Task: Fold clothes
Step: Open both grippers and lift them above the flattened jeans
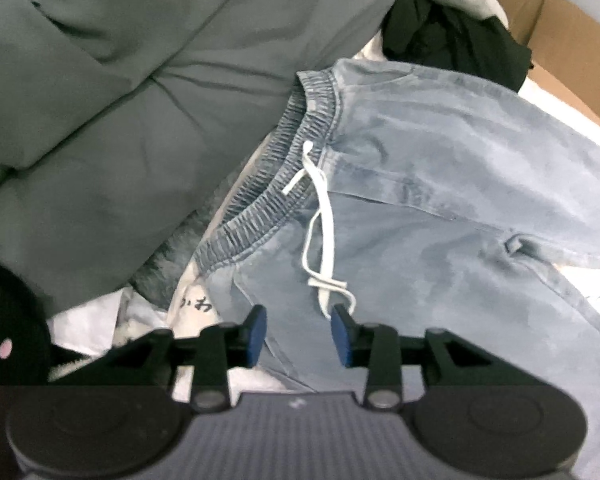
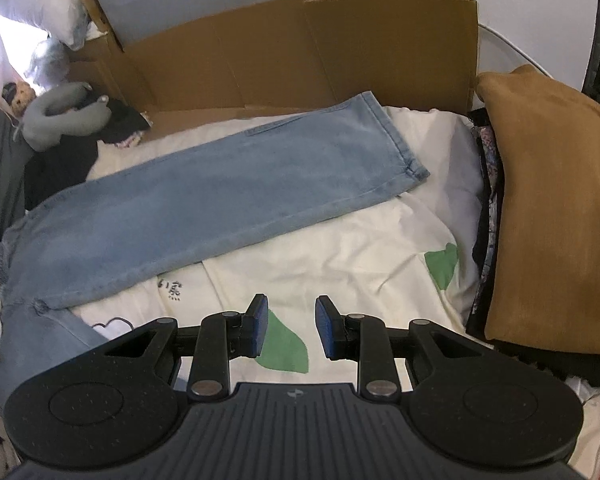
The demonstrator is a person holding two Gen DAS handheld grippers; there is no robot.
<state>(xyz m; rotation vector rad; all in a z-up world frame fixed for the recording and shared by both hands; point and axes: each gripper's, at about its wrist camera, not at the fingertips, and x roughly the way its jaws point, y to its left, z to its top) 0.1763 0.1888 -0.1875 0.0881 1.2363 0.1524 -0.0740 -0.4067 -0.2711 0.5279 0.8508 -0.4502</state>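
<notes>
Light blue denim trousers [image 2: 204, 196] lie flat on a cream bed sheet [image 2: 340, 248], one leg stretched toward the far right with its hem [image 2: 396, 140] near the cardboard. In the left wrist view their elastic waistband [image 1: 284, 160] and white drawstring [image 1: 324, 236] fill the middle. My left gripper [image 1: 299, 332] is open just over the denim below the waistband, the drawstring's end by its right finger. My right gripper [image 2: 291, 328] is open above bare sheet, in front of the leg, holding nothing.
A grey-green garment [image 1: 140, 100] lies left of the waistband, black clothing [image 1: 452, 40] behind it. A cardboard sheet [image 2: 300, 52] stands along the far side. A mustard pillow [image 2: 552, 208] rests on stacked fabric at the right. A grey neck pillow [image 2: 60, 116] sits at the far left.
</notes>
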